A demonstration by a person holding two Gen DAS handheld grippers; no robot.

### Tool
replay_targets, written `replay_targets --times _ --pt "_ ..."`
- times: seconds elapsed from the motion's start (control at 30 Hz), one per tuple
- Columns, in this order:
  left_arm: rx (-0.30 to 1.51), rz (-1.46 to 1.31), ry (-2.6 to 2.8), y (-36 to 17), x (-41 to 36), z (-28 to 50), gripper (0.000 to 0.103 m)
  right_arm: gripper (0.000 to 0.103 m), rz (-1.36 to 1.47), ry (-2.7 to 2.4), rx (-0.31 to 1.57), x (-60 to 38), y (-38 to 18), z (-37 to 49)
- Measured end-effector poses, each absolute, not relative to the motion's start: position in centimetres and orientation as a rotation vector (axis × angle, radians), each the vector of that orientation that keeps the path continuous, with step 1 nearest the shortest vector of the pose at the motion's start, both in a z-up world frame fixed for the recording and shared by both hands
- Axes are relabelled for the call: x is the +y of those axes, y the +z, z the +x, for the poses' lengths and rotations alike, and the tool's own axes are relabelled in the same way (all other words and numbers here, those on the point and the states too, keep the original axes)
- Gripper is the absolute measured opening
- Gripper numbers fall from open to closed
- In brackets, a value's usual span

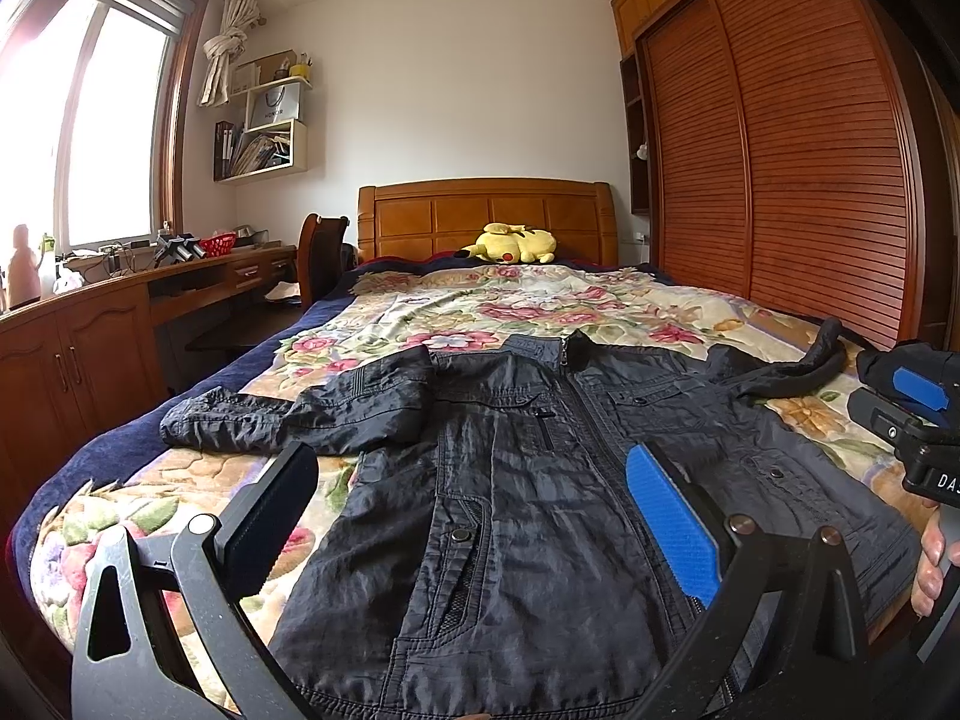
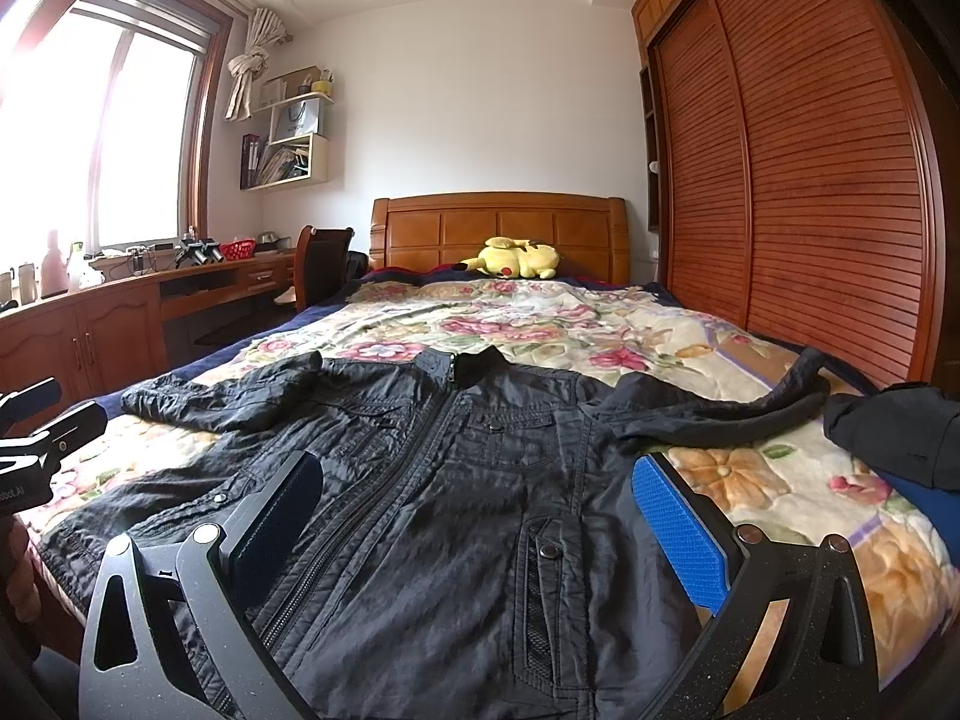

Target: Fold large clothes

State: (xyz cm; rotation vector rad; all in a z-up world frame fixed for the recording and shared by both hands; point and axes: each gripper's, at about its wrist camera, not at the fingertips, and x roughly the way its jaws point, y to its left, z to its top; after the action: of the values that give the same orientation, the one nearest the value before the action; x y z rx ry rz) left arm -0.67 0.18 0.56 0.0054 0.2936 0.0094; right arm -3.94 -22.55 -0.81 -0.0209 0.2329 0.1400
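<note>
A dark zip-front jacket point(image 1: 528, 570) point(image 2: 480, 420) lies face up on the floral quilt point(image 1: 510, 306) point(image 2: 540, 318) of a bed, collar toward the headboard. One sleeve point(image 1: 288, 414) reaches left, the other sleeve point(image 2: 720, 414) reaches right. My left gripper point(image 1: 474, 498) hovers open over the jacket's lower left half, nothing between its fingers. My right gripper point(image 2: 480, 498) hovers open over the lower right half, also holding nothing. Each shows at the edge of the other's view: right gripper point(image 1: 900, 402), left gripper point(image 2: 42, 420).
A second dark garment point(image 2: 894, 432) lies bunched at the quilt's right edge. A yellow plush toy point(image 1: 513, 243) rests by the wooden headboard point(image 1: 486, 210). A slatted wardrobe point(image 1: 780, 150) lines the right side; a desk point(image 1: 180, 282) and chair point(image 1: 318, 252) stand left. A hand point(image 1: 930, 564) grips the right handle.
</note>
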Motion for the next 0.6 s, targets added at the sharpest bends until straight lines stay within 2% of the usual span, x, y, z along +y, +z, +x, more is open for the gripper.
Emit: replay_targets --times 0.6 --pt "0.310 0.008 0.006 0.30 0.67 -0.27 0.103 0.103 -0.029 0.148 0.242 -22.42 -1.03 -3.65"
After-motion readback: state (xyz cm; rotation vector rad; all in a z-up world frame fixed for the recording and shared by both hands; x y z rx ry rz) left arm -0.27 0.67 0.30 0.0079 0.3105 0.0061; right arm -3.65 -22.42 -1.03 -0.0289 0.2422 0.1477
